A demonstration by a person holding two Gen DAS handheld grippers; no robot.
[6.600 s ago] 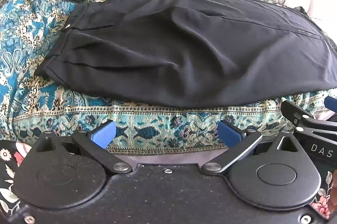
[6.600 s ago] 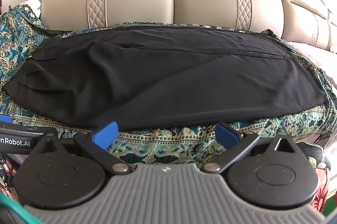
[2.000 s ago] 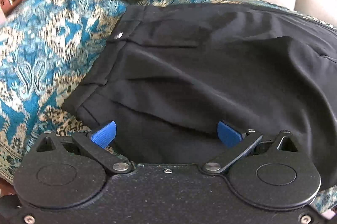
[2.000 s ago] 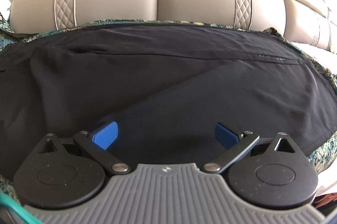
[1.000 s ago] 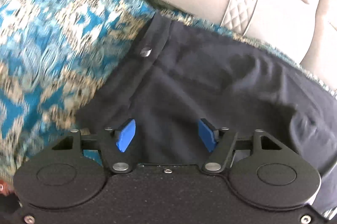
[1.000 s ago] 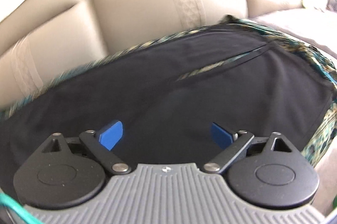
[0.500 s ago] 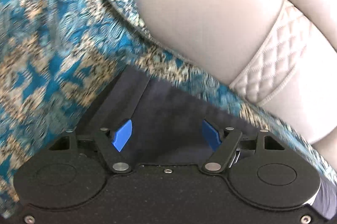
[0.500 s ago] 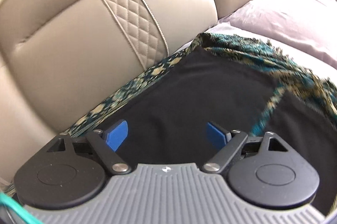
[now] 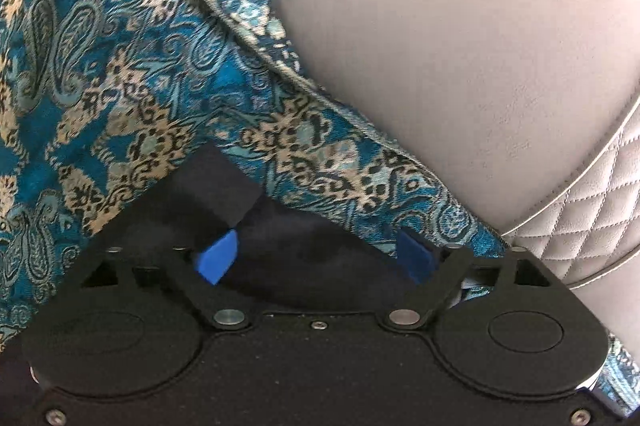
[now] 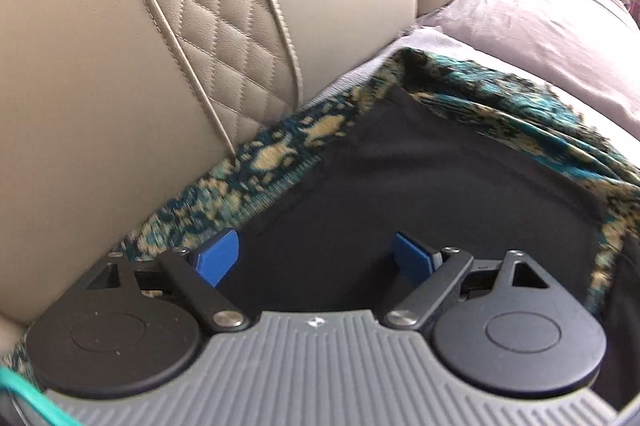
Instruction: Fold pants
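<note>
The black pants (image 9: 216, 194) lie on a teal patterned blanket (image 9: 100, 66). In the left wrist view I see only their far waistband corner. My left gripper (image 9: 316, 258) is open, its blue pads either side of that corner, low over the cloth. In the right wrist view the far hem corner of the pants (image 10: 440, 178) lies between the blue pads of my right gripper (image 10: 316, 258), which is open and low over the fabric. Neither gripper holds cloth.
A beige padded headboard (image 9: 460, 46) with quilted strips (image 10: 208, 6) rises just behind the blanket's far edge (image 10: 280, 146). A mauve sheet (image 10: 540, 18) lies to the right, with small items at the far right.
Both grippers have moved forward across the pants to their far edge, the left to the waistband corner and the right to the hem corner. Their jaws have narrowed a little but stay open.
</note>
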